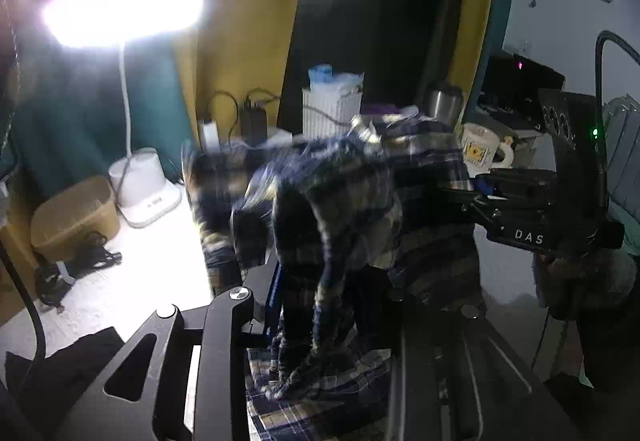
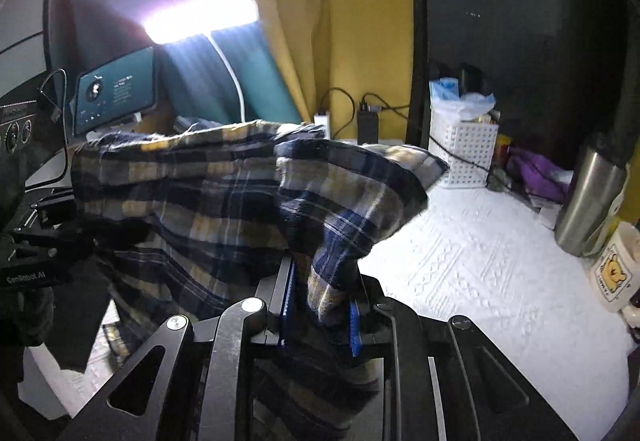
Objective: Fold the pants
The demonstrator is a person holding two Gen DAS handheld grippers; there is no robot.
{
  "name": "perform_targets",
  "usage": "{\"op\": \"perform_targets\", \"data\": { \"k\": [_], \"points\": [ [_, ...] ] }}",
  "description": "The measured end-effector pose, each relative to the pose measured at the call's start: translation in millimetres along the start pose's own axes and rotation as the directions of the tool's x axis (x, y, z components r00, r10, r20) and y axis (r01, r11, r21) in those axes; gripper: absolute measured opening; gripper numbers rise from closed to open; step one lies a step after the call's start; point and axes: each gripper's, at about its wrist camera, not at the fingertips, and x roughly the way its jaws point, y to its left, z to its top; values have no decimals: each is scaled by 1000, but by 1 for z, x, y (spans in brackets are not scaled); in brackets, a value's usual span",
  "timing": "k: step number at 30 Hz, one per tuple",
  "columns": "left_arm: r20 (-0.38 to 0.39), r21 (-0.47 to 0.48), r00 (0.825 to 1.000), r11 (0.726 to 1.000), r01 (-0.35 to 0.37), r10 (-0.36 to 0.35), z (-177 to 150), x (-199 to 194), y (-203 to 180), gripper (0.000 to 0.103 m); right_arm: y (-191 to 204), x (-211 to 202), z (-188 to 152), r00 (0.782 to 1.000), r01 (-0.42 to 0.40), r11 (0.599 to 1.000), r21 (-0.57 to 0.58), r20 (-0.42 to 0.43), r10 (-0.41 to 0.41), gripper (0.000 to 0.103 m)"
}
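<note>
Jaws, right: the right gripper point(image 2: 320, 305) is pinching a bunched fold of the plaid pants point(image 2: 224, 193) between its blue-padded fingers point(image 2: 353, 325), clamped down onto the cloth.
Jaws, left: the left gripper point(image 1: 320, 281) is gripping the same pants point(image 1: 336, 225), with fabric draping down between its fingers point(image 1: 276, 281); the cloth is hiding the tips, yet the fold is hanging from them.
Pants: they are hanging lifted above the white textured table cover point(image 2: 480, 265), stretched between the two grippers, with part blurred in the left wrist view; a lower portion is lying on the cover beneath the left gripper.
White basket point(image 2: 464, 153): it is standing at the far edge of the cover, behind the pants.
Steel tumbler point(image 2: 588, 201): it is standing on the cover's right side, right of the pants.
Bear mug point(image 2: 612, 273): it is sitting just beside the tumbler, nearer the camera.
Desk lamp point(image 1: 124, 9): it is glowing above the cover's left side, left of the pants.
</note>
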Motion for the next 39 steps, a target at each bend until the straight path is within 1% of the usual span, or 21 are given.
{"op": "perform_targets", "data": {
  "k": [1,2,4,6,11,13,15,17,20,22,24,25,26,27,28,29,30,32,35,37,39],
  "points": [
    [14,4,1000,1000,2,-2,1,-5,-2,28,3,-5,1,1000,1,1000,-6,10,-1,19],
    [21,8,1000,1000,3,-3,1,-8,-3,25,6,-9,2,1000,4,1000,-10,19,-4,12],
    [23,20,1000,1000,-2,2,-2,-10,-6,25,12,-17,2,999,6,1000,-19,34,-6,11],
    [16,4,1000,1000,-5,5,-6,-7,-3,25,15,-17,1,999,22,999,-30,32,-21,11],
    [-75,-47,996,998,-42,38,-18,35,23,25,0,7,-12,998,61,998,16,-25,-61,11],
    [-94,-54,995,997,-50,45,-19,46,30,25,-12,17,-17,997,70,996,51,-45,-68,11],
    [-111,-57,993,997,-45,39,-17,57,37,26,-25,28,-23,994,87,992,95,-71,-81,11],
    [-145,-57,989,998,-38,29,-15,71,43,27,-38,34,-27,994,82,986,146,-82,-70,11],
    [-182,-73,983,997,-34,20,-14,89,54,29,-51,40,-27,992,95,980,174,-101,-79,11],
    [-200,-92,980,996,-22,3,-14,98,58,33,-58,44,-27,990,101,977,188,-116,-80,11],
    [-224,-111,974,994,-22,-3,-14,107,64,45,-66,48,-25,990,91,975,205,-128,-65,11],
    [-240,-124,971,992,-25,-6,-14,111,69,48,-68,50,-24,989,85,973,214,-134,-57,11],
    [-249,-139,968,990,-26,-9,-14,111,72,54,-71,53,-23,989,79,971,226,-143,-47,16],
    [-253,-152,967,988,-27,-12,-15,109,75,59,-73,54,-22,989,77,970,232,-144,-44,38],
    [-251,-164,968,986,-25,-17,-17,105,77,60,-74,54,-21,989,71,969,238,-141,-38,59],
    [-250,-172,968,985,-24,-20,-18,101,79,62,-76,56,-20,990,53,967,248,-137,-20,103],
    [-252,-178,967,984,-25,-21,-20,99,80,68,-76,57,-19,991,34,967,251,-131,-1,103],
    [-266,-183,964,983,-28,-22,-25,97,81,75,-74,62,-18,990,26,970,241,-144,9,103],
    [-299,-176,952,984,19,-72,-33,106,75,75,-71,73,-20,986,62,977,205,-167,-28,103],
    [-319,-172,944,984,35,-90,-36,113,72,75,-73,81,-20,983,64,975,212,-181,-25,103],
    [-341,-191,931,979,65,-128,-39,122,72,75,-74,88,-22,982,53,975,216,-190,-11,103]
  ]
}}
